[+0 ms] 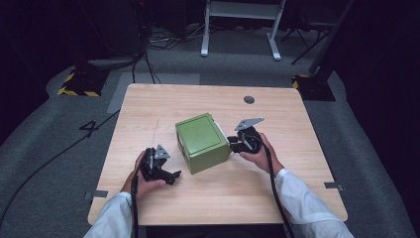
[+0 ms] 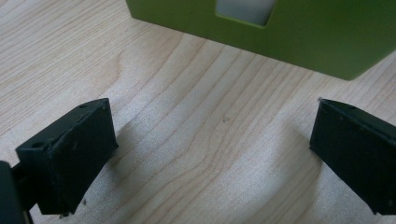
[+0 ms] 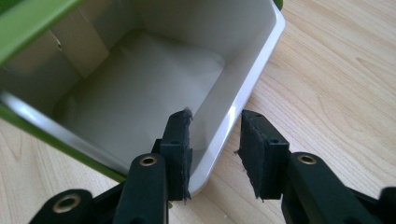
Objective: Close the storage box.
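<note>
Green box (image 1: 202, 142) lying on its side mid-table (image 1: 148, 104), open mouth facing the right gripper (image 1: 236, 143). White inside, green outside, with a cutout window in the wall facing the left gripper (image 1: 171, 174).

Right gripper: at the box's open end, straddling the white rim (image 3: 243, 100). One jaw inside the cavity, the other outside over the bare wood. Jaws part-open, gap wider than the wall between them. Inner pad looks close to or against the wall; contact hard to confirm from the right gripper view. Not clamped. Held in the right hand (image 1: 257, 148), white sleeve (image 1: 307, 208) behind, grey three-cornered plate (image 1: 248, 123) on top.

Left gripper: low over the table, near the box's front corner but apart from it. Jaws spread wide, nothing between them but wood grain. Box wall with cutout (image 2: 245, 10) straight ahead of the jaws, beyond the tips. Held in the left hand (image 1: 143, 183), cable (image 1: 134, 213) trailing back along the forearm.
</note>
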Demonstrator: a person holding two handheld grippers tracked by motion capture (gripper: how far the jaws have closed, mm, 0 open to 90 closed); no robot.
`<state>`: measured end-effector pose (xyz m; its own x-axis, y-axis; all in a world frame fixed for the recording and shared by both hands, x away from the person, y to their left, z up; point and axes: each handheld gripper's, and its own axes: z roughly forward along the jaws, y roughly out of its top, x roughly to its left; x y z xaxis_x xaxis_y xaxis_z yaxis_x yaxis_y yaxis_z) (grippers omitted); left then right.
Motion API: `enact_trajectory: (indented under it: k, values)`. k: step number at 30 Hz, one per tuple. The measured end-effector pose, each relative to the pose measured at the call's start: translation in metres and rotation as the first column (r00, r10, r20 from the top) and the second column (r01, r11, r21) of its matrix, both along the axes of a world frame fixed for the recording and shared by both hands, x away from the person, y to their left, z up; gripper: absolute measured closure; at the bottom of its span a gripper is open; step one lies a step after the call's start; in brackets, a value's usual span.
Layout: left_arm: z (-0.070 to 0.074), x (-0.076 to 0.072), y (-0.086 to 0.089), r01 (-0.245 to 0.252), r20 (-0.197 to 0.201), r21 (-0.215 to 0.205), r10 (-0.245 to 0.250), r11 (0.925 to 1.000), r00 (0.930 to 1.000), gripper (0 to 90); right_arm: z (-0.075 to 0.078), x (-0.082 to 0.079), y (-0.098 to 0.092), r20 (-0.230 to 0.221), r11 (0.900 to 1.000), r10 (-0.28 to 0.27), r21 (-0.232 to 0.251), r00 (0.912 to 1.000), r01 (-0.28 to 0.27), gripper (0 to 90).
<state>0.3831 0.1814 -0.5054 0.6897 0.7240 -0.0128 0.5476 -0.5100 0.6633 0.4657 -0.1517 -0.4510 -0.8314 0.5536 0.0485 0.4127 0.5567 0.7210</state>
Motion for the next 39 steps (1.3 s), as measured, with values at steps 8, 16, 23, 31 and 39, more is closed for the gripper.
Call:
enact_trajectory:
  k: [8,16,23,31,39]
  values:
    - [0.0,0.0,0.0,0.0,0.0,0.0,0.0,1.0,1.0,0.5,0.002,-0.001,-0.001,0.006,1.0,0.016,-0.002,0.9998,-0.016,58.6]
    - [0.0,-0.001,0.0,-0.002,-0.003,-0.001,0.002,1.0,1.0,0.5,0.003,0.0,-0.004,0.012,1.0,0.018,-0.005,0.9998,-0.018,56.4]
    - [0.0,-0.001,0.0,0.0,-0.003,0.001,0.0,1.0,1.0,0.5,0.005,-0.001,-0.006,0.029,1.0,0.016,-0.018,0.9994,-0.016,50.9]
    - [0.0,-0.001,0.0,0.0,-0.002,0.001,0.0,1.0,1.0,0.5,0.01,-0.002,-0.01,0.051,0.999,0.01,-0.032,0.9987,-0.008,44.1]
    - [0.0,-0.001,0.0,0.0,-0.002,0.001,0.0,1.0,1.0,0.5,0.014,-0.002,-0.017,0.069,0.999,-0.004,-0.038,0.9976,0.007,29.7]
